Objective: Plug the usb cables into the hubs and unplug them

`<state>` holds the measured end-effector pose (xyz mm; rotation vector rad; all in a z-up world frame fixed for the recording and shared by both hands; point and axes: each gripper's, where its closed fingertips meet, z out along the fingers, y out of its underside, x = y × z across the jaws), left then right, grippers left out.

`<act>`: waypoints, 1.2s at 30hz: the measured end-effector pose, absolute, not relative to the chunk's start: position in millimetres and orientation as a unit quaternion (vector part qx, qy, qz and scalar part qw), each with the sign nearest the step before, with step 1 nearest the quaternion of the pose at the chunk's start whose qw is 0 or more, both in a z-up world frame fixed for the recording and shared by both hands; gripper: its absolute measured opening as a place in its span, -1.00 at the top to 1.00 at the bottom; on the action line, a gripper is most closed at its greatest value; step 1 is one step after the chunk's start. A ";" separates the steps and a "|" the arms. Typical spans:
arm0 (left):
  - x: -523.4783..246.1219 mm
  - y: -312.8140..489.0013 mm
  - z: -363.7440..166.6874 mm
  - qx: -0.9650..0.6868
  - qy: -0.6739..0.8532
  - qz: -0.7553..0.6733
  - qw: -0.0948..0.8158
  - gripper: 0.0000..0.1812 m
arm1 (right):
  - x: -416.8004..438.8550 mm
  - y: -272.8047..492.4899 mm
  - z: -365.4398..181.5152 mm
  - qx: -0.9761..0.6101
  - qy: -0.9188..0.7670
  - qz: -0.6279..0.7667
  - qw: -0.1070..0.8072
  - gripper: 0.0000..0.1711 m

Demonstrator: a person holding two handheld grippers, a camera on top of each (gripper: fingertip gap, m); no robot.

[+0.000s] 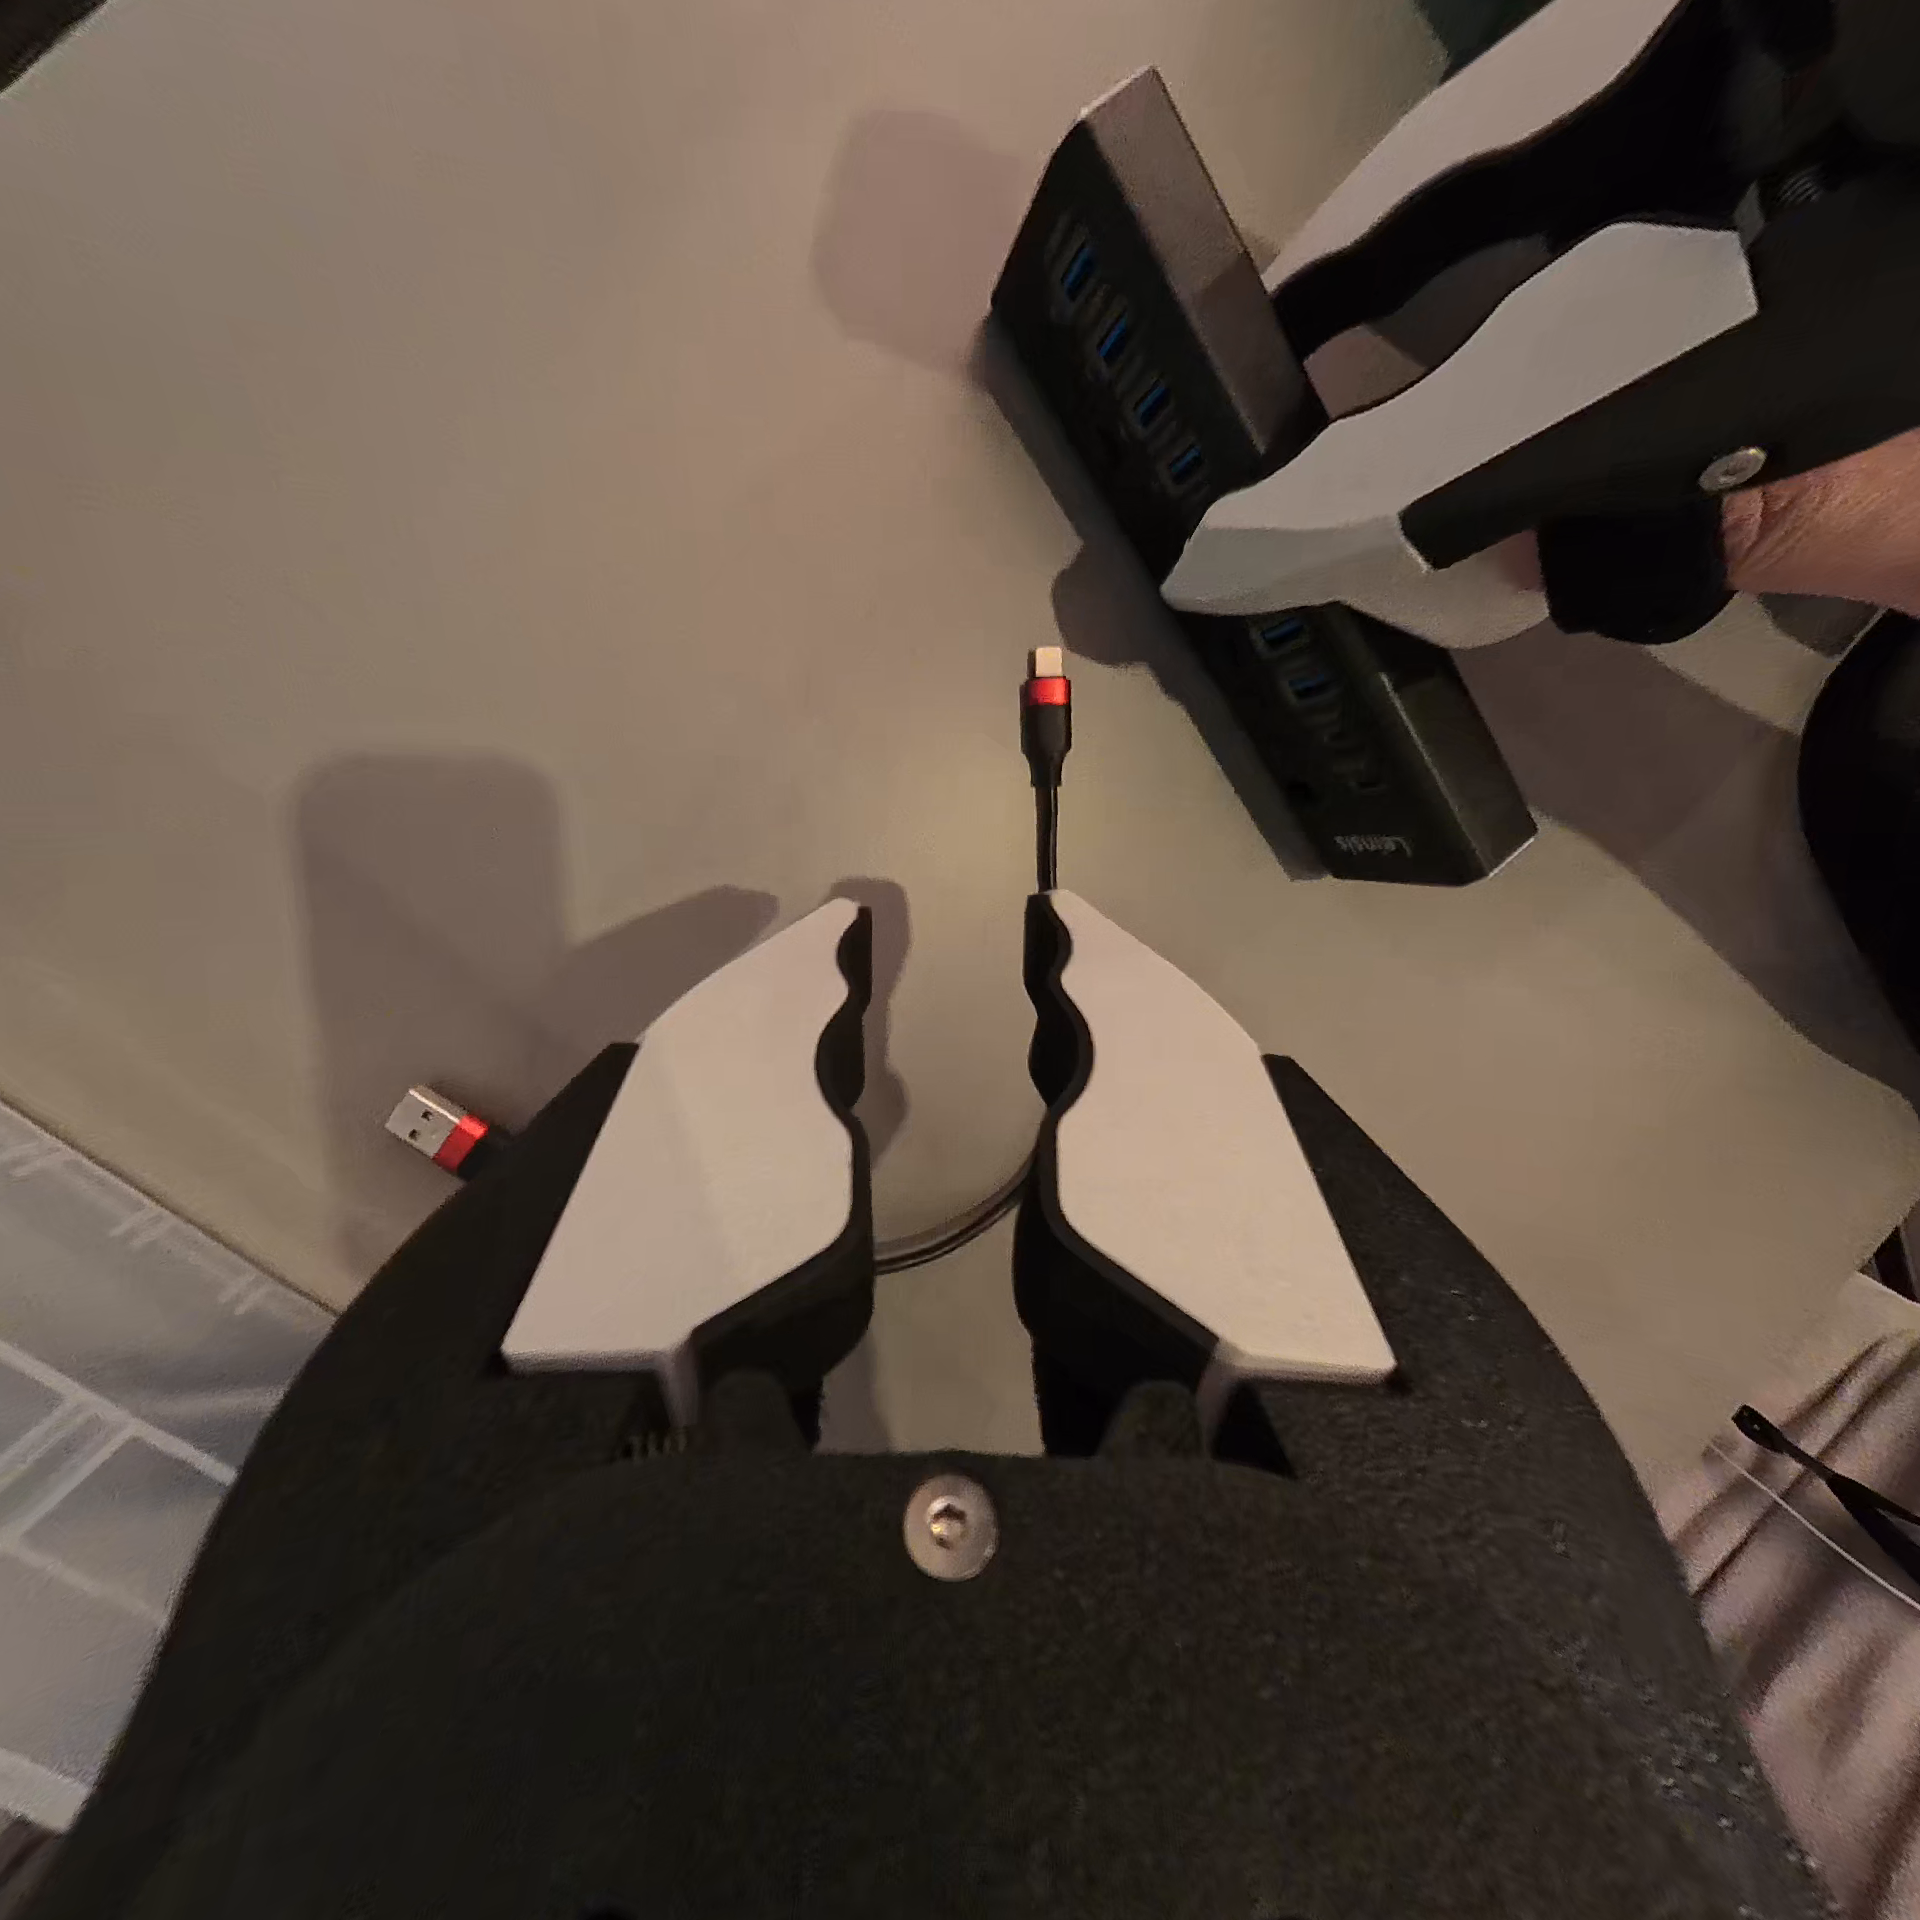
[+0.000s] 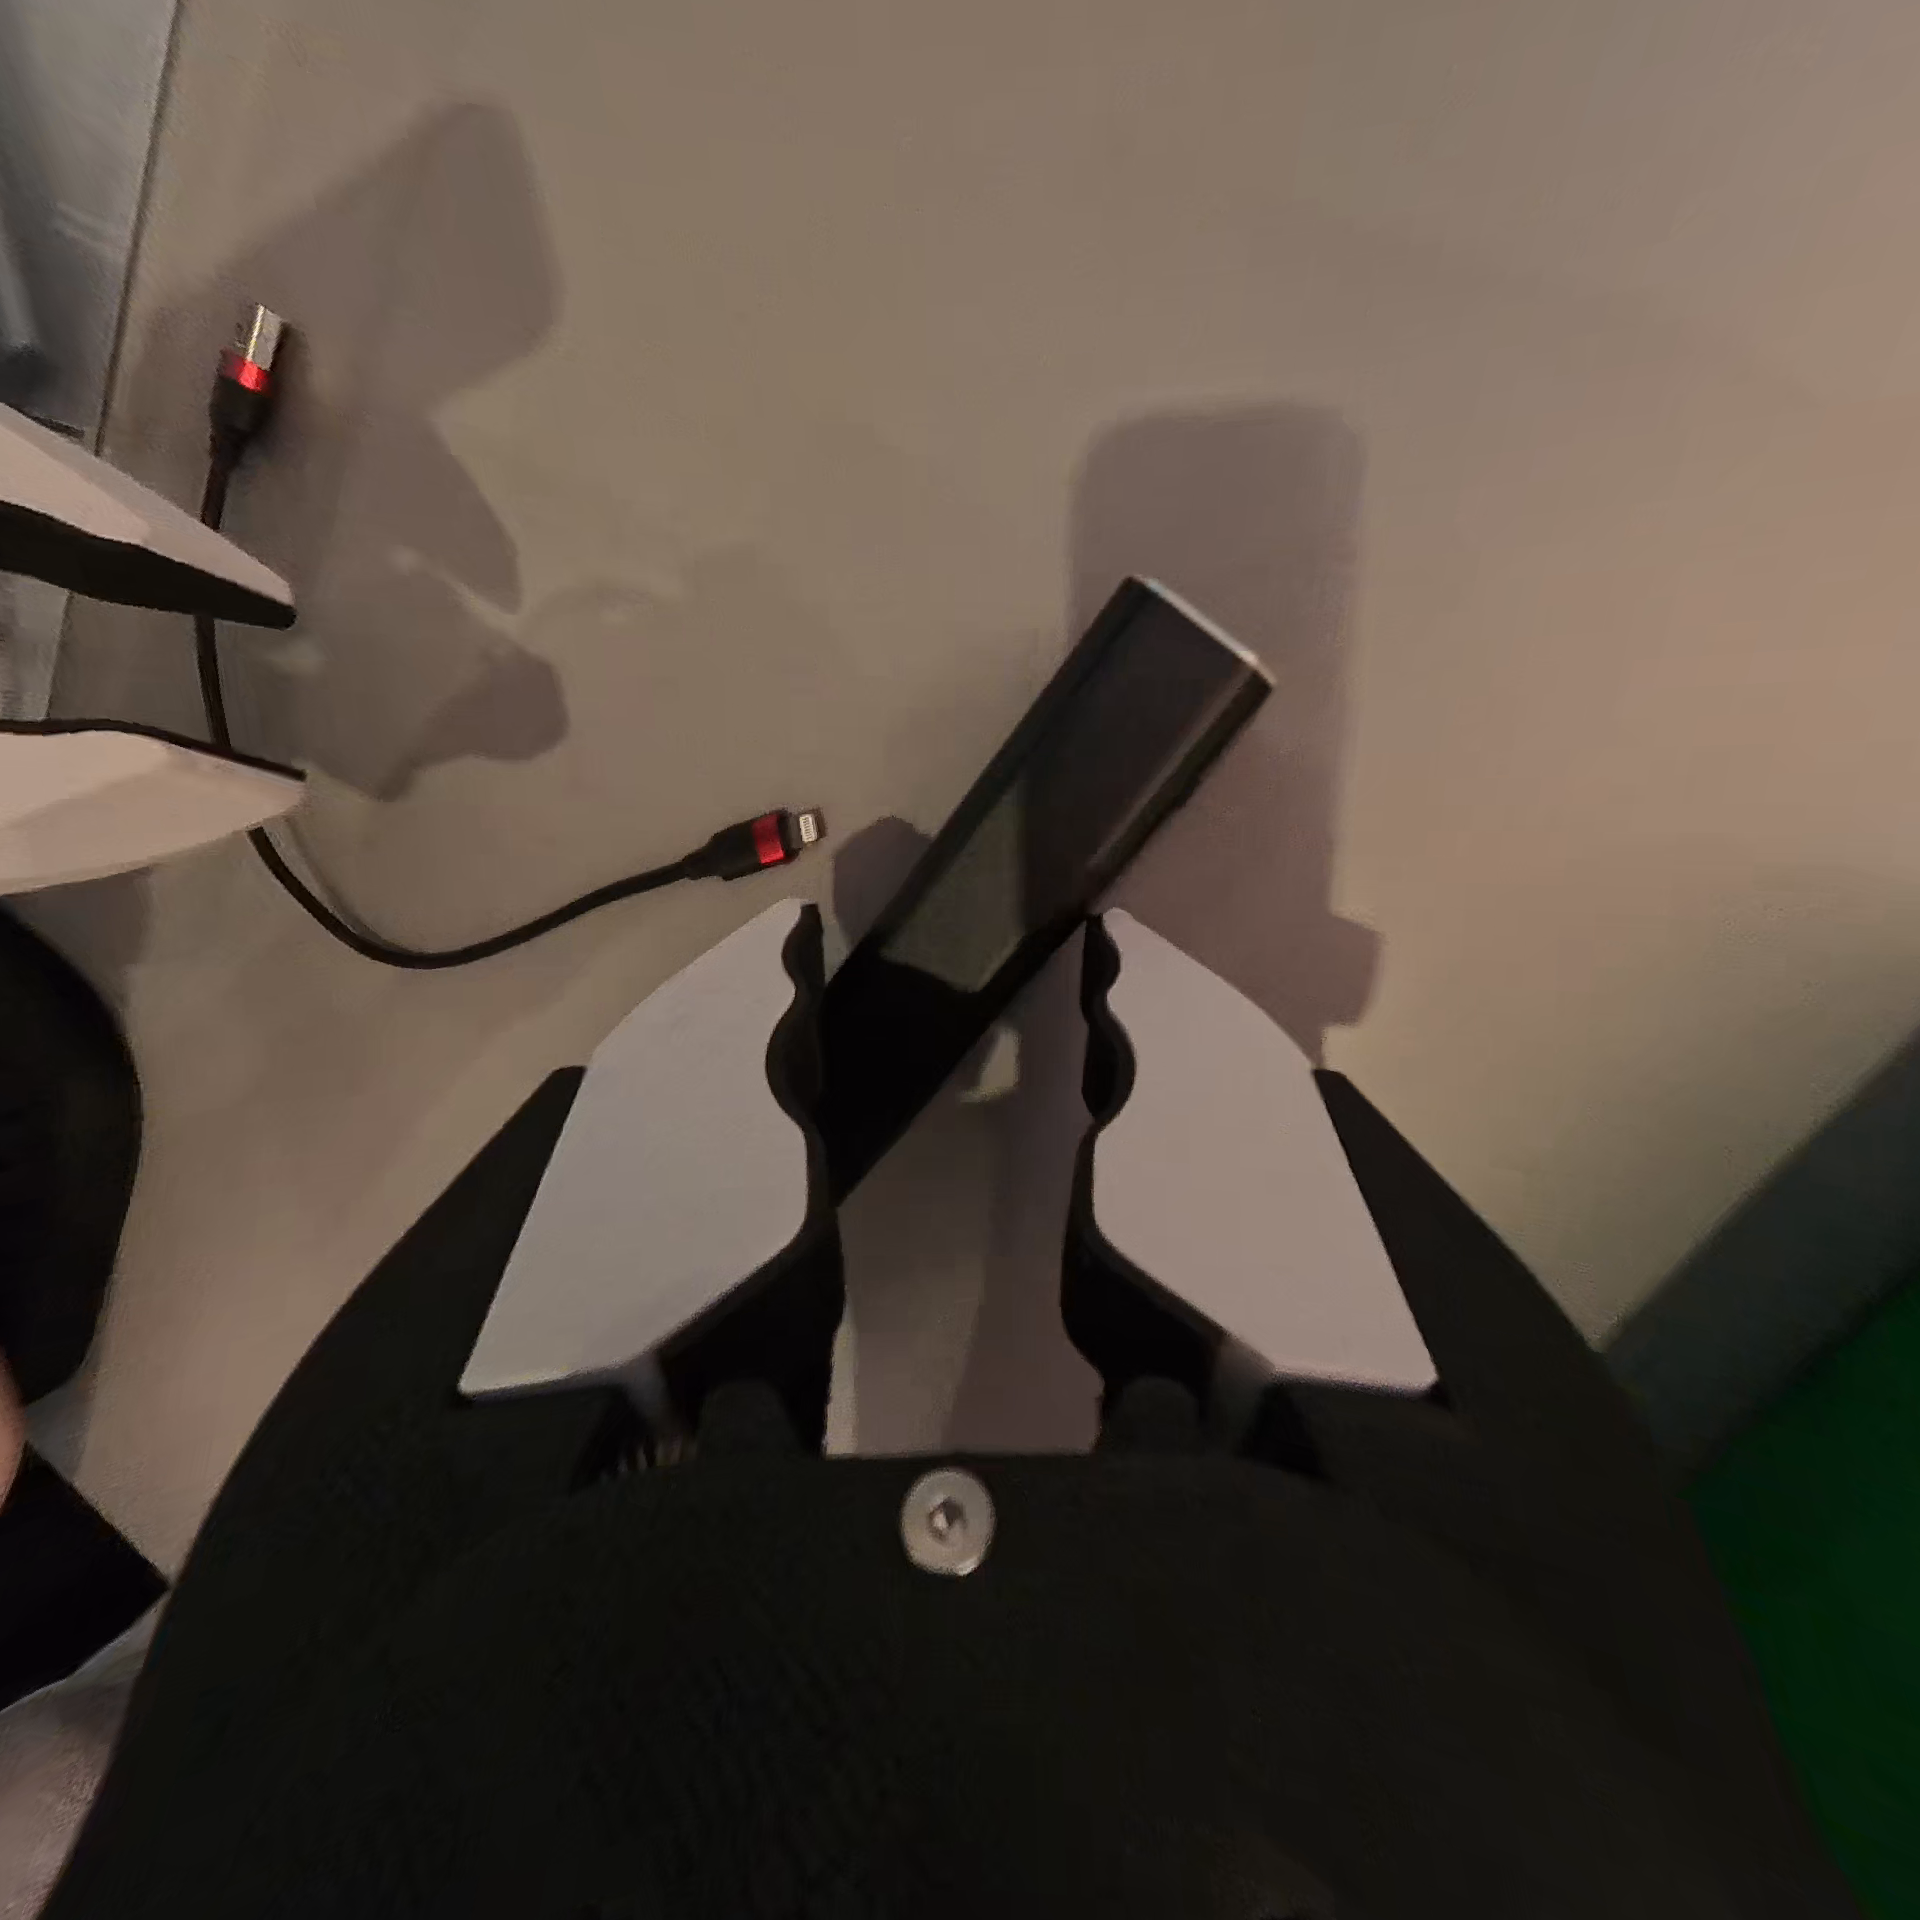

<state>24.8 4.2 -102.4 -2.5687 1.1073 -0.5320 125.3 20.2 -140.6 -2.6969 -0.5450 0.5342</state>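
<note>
A black USB hub (image 1: 1174,343) with several blue ports stands on its long edge on the white table (image 1: 416,520). My right gripper (image 2: 948,920) is shut on the hub (image 2: 1091,758), which lies slantwise between its fingers; the gripper also shows in the left wrist view (image 1: 1236,416). A black cable with red-collared plugs lies loose. Its small plug (image 1: 1047,686) points at the hub, and its USB-A plug (image 1: 436,1132) lies near the table edge. My left gripper (image 1: 951,912) is open, with the cable running under its right finger (image 1: 1132,1091). It also shows in the right wrist view (image 2: 296,694).
A translucent plastic bin (image 1: 114,1351) sits below the table edge at lower left. A person's hand in a black glove (image 1: 1704,551) holds the right gripper. Green floor (image 2: 1818,1558) lies beyond the table's right edge.
</note>
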 end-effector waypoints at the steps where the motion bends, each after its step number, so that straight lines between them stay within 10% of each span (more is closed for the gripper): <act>1: 26.4 5.2 -102.3 -0.892 0.383 -0.188 0.150 0.71 | 125.6 19.5 -140.7 -0.948 -0.195 0.186 0.166 0.44; 12: 31.7 13.2 -84.7 -0.883 0.375 -0.197 0.201 0.77 | 169.3 -9.1 -159.9 -0.954 -0.287 -0.028 0.079 0.56; 20: 52.4 28.3 -54.6 -0.840 0.355 -0.292 0.287 0.73 | 123.1 3.1 -124.7 -0.903 -0.305 0.242 0.181 0.63; 28: 75.0 12.1 34.4 -0.633 0.293 -0.623 0.353 0.27 | 76.1 -5.5 -6.7 -0.717 -0.316 0.502 0.366 0.63; 36: 87.8 -37.5 48.3 -0.542 0.386 -0.691 0.282 0.52 | 46.2 -42.9 14.1 -0.633 -0.379 0.573 0.356 0.63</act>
